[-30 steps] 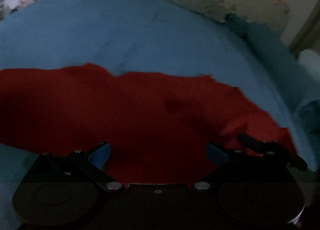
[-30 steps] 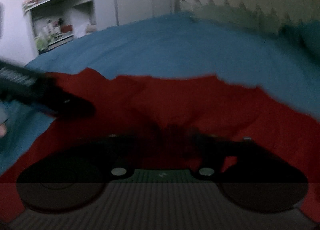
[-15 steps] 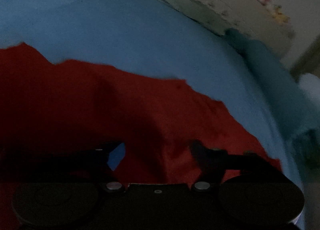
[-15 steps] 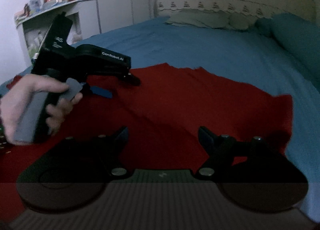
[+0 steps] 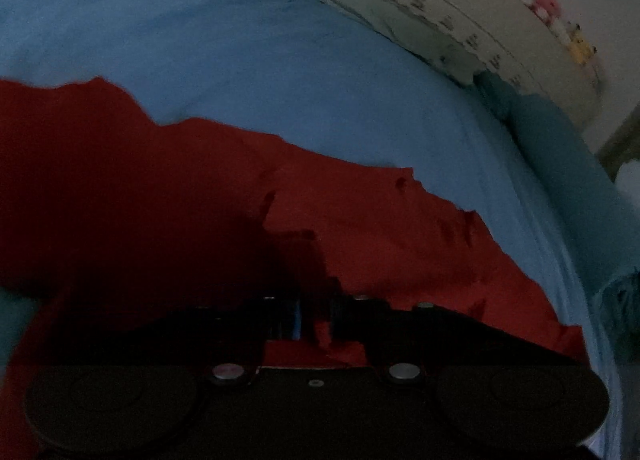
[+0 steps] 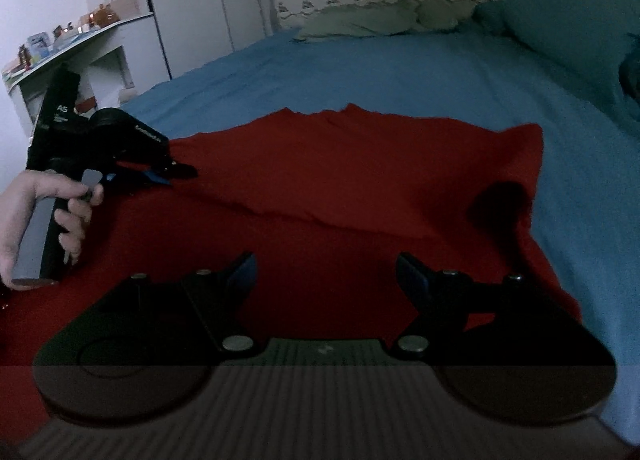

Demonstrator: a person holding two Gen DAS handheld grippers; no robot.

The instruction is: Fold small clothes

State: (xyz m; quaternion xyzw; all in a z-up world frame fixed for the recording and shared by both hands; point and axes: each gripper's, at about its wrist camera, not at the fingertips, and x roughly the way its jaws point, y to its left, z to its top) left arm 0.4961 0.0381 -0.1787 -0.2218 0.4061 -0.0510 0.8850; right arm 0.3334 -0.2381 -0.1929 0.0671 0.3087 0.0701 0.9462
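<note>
A red garment (image 6: 360, 180) lies spread on the blue bed sheet (image 6: 400, 72), with a folded edge running across its middle. My right gripper (image 6: 325, 274) is open and empty, hovering over the garment's near part. My left gripper (image 5: 308, 320) is shut on a fold of the red garment (image 5: 360, 228) at its left side. It also shows in the right wrist view (image 6: 176, 176), held by a hand at the garment's left edge.
Pale green pillows (image 6: 360, 22) and teal pillows (image 6: 568, 20) lie at the headboard. A white shelf unit with small items (image 6: 80, 44) stands beyond the bed's left side. The sheet's right edge drops off at the right (image 5: 560, 260).
My left gripper has closed on the garment's left edge. My right gripper has opened and let the cloth go, then pulled back and up. The garment now lies flatter.
</note>
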